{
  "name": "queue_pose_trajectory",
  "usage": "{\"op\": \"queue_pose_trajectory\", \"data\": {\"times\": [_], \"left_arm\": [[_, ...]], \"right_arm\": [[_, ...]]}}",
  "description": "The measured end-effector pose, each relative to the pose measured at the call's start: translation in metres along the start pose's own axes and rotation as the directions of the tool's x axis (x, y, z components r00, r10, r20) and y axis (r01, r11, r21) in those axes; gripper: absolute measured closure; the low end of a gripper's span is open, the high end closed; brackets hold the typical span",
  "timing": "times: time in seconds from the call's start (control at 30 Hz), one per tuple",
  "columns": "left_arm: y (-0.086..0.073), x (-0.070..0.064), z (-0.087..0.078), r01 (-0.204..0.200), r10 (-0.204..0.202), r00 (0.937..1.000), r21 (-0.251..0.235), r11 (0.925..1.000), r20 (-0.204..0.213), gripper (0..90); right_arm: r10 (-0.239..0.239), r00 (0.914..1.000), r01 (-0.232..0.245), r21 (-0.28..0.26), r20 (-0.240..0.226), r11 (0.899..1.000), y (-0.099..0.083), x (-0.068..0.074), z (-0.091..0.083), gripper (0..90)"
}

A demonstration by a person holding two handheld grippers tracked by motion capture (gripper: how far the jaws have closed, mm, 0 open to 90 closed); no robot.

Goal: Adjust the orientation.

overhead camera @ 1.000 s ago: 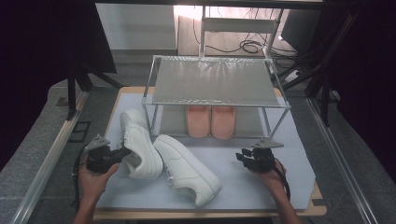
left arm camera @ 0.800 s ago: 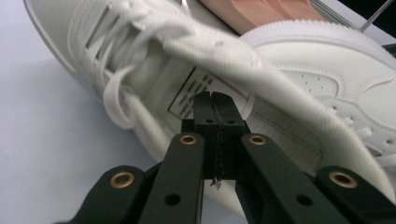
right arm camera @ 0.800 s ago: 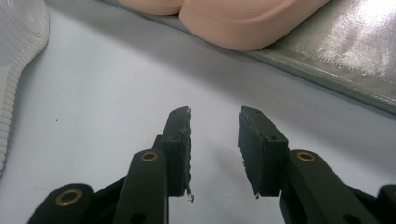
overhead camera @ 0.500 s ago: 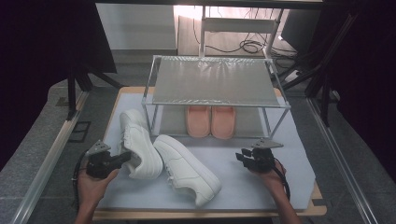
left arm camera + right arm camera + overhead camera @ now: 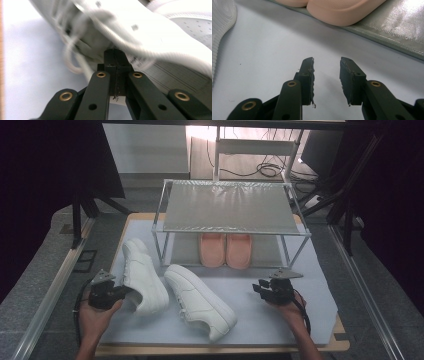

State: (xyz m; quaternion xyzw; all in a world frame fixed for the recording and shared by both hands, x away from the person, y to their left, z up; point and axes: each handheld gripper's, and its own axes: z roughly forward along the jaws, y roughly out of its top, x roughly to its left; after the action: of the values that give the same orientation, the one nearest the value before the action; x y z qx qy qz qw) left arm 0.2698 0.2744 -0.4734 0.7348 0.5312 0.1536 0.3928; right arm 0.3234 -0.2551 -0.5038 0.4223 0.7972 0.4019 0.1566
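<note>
Two white sneakers lie on the pale mat (image 5: 280, 320). My left gripper (image 5: 127, 291) is at the near end of the left sneaker (image 5: 142, 272). In the left gripper view the jaws are pressed together (image 5: 115, 58) on an edge of that sneaker (image 5: 155, 37), which looks blurred. The other sneaker (image 5: 200, 301) lies diagonally in the middle, and its ribbed sole (image 5: 220, 27) shows at the left of the right gripper view. My right gripper (image 5: 258, 289) hovers over bare mat right of it, open (image 5: 327, 67), with nothing between the jaws.
A metal rack with a mesh top shelf (image 5: 230, 207) stands at the back of the mat. A pair of pink slippers (image 5: 225, 250) (image 5: 337, 10) sits under it on the lower level. The table's wooden edge (image 5: 220, 349) runs along the front.
My left gripper has shifted slightly toward the near edge, still holding the left sneaker, which has nudged a little. The right gripper has hardly moved.
</note>
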Motion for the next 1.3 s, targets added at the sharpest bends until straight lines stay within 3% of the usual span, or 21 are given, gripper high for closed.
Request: {"op": "queue_pose_trajectory", "data": {"times": [0.17,0.4,0.77,1.13,1.3], "left_arm": [[-0.004,0.006,0.000,0.003,-0.003,1.0000,0.020,0.9998,-0.005,90.0],[-0.009,0.015,-0.002,0.033,-0.033,0.9994,0.005,0.9995,-0.011,90.0],[0.003,0.030,-0.002,0.042,-0.042,0.9986,-0.001,0.9991,-0.034,90.0],[0.002,0.027,-0.011,0.077,-0.075,0.9965,-0.039,0.9963,0.037,90.0],[0.008,0.015,-0.012,0.048,-0.045,0.9968,-0.051,0.9975,0.066,90.0]], "right_arm": [[0.010,0.9999,-0.010,0.008,0.006,1.000,-0.002,-0.004,0.002,64.7],[0.005,1.0000,-0.005,0.002,0.004,1.000,-0.001,-0.003,0.001,64.7],[0.007,1.0000,-0.007,0.001,0.006,1.000,-0.001,-0.003,0.000,64.7],[0.008,0.9999,-0.008,-0.001,0.008,1.000,-0.001,-0.004,-0.001,64.7],[0.006,1.0000,-0.006,0.000,0.005,1.000,-0.001,-0.003,0.000,64.7]]}}
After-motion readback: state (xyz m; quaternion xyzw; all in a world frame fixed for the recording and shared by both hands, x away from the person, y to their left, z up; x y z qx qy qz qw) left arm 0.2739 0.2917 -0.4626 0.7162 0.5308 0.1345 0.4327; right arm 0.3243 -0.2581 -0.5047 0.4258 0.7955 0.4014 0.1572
